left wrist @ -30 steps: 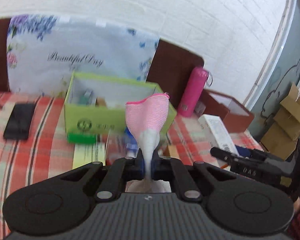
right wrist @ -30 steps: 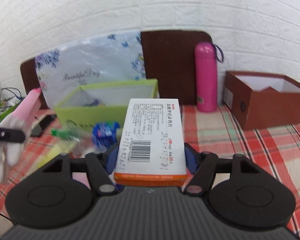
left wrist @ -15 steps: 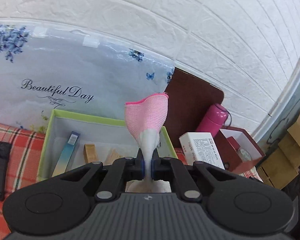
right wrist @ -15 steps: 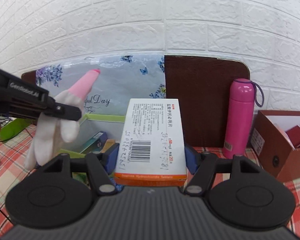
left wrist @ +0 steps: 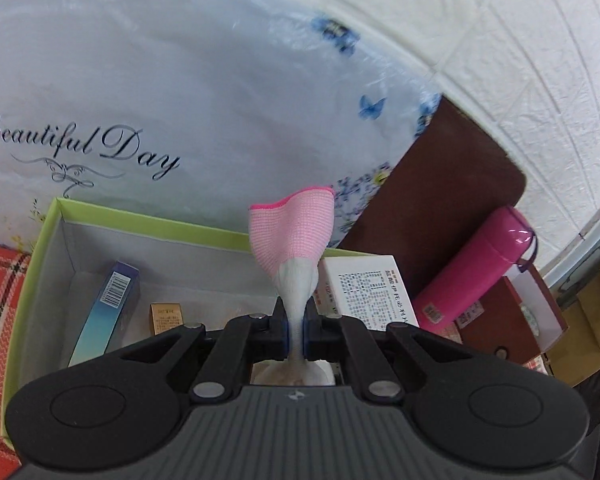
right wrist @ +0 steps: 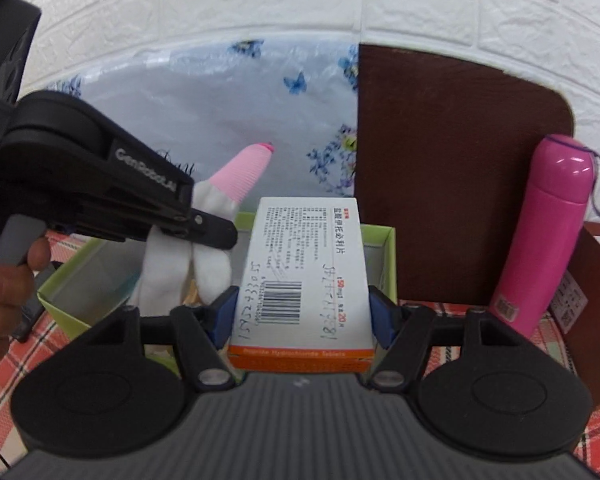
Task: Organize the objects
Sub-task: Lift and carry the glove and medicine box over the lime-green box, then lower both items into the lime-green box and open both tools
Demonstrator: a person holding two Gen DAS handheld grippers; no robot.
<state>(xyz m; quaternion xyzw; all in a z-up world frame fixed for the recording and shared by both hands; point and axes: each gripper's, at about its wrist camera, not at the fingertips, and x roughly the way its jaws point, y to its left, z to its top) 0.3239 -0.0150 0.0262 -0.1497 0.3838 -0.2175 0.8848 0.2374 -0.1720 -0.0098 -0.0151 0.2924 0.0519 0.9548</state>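
My left gripper (left wrist: 296, 332) is shut on a white glove with a pink cuff (left wrist: 292, 236) and holds it above the open green box (left wrist: 44, 232). The glove (right wrist: 244, 176) and the left gripper (right wrist: 208, 232) also show in the right wrist view. My right gripper (right wrist: 302, 316) is shut on a white and orange medicine box (right wrist: 304, 276), held over the right end of the green box (right wrist: 384, 240). The medicine box also shows in the left wrist view (left wrist: 366, 292). Inside the green box lie a blue carton (left wrist: 108, 312) and a small brown packet (left wrist: 166, 316).
A pink bottle (right wrist: 548, 232) stands right of the green box, before a brown board (right wrist: 452, 168). A brown box (left wrist: 528, 312) is at the far right. A floral bag (left wrist: 180, 92) leans on the white brick wall behind. The table has a red plaid cloth (right wrist: 452, 356).
Both grippers have moved forward and up to the green box. The glove and the medicine box now hang over its inside; both grips are unchanged.
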